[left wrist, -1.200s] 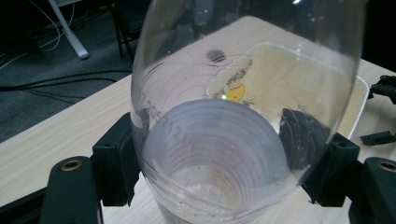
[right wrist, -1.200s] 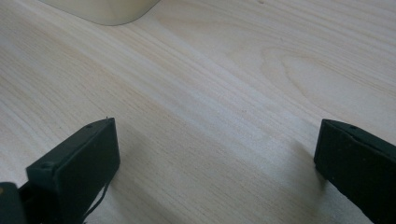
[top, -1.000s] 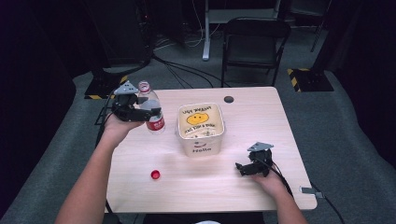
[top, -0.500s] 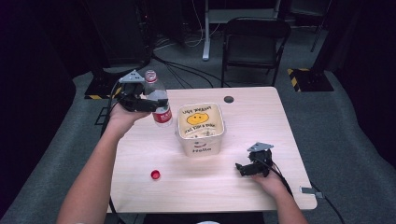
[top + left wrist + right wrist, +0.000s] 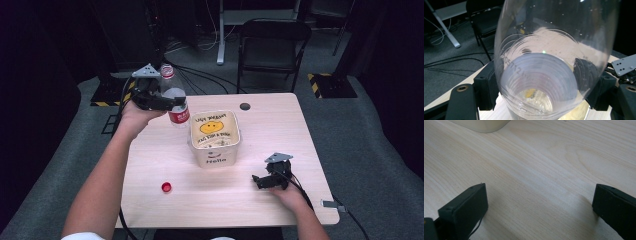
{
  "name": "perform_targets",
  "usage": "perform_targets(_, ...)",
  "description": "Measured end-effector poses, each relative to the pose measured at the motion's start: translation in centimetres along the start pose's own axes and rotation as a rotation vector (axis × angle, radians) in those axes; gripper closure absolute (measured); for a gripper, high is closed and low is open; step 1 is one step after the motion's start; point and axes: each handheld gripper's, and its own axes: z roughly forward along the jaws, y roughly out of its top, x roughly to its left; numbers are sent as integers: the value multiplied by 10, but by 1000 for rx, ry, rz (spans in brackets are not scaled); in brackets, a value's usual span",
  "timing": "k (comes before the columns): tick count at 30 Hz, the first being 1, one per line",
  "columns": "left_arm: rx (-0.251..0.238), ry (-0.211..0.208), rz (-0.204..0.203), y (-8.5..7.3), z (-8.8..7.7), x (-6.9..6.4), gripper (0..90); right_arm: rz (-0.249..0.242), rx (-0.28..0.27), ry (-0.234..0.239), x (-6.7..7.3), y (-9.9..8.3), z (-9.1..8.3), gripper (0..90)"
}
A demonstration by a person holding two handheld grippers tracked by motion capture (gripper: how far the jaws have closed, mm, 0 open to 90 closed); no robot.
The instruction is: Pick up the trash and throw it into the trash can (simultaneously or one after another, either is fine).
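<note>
Overhead, the left tool [image 5: 172, 102] clamps the clear bottle [image 5: 175, 102] while the right tool [image 5: 257, 181] rests agape.

Bare table [image 5: 280, 135] right of tub [image 5: 216, 137]; cap [image 5: 166, 187] front-left.

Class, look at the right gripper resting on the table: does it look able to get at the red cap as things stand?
Probably yes. The right gripper stands open and holds nothing, and bare table lies between it and the red cap; the tub sits farther back, off that path.
</note>
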Motion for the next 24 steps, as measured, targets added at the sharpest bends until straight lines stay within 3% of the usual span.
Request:
perform_targets(13,-3,-27,12,11,17,-9,258,-10,2,0,0,0,0,0)
perform_targets(24,1,-46,10,16,45,-18,257,-10,2,0,0,0,0,0)
